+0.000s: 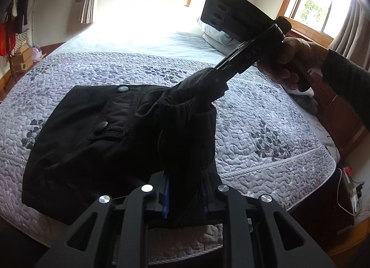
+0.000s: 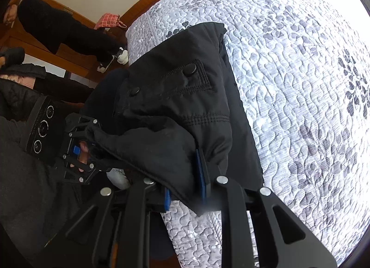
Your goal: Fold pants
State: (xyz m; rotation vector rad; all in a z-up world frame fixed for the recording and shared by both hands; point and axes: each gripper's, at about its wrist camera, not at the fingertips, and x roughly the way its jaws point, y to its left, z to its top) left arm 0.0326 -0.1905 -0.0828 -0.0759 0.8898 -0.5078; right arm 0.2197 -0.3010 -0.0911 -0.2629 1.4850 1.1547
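Tilting steeply down over the bed [image 1: 266, 115], both grippers clamp the black pants [image 1: 111, 134]. Left gripper [image 1: 185, 189] pinches the near edge. Right gripper [image 2: 185, 182], gripped by a hand [image 1: 293, 62], pinches a bunched fold.

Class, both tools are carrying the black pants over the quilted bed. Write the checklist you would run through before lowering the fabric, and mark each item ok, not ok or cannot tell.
1. Left tool grips the black pants: ok, fabric sits between its blue pads.
2. Right tool grips the pants: ok, cloth is pinched between its pads.
3. Folded part lies on the quilt: ok, snap pocket faces up.
4. Landing area free of other items: ok; pillows lie far off.
5. Held edges aligned with the layer below: cannot tell, the cloth is bunched.
6. Lower layers smooth: cannot tell, hidden.
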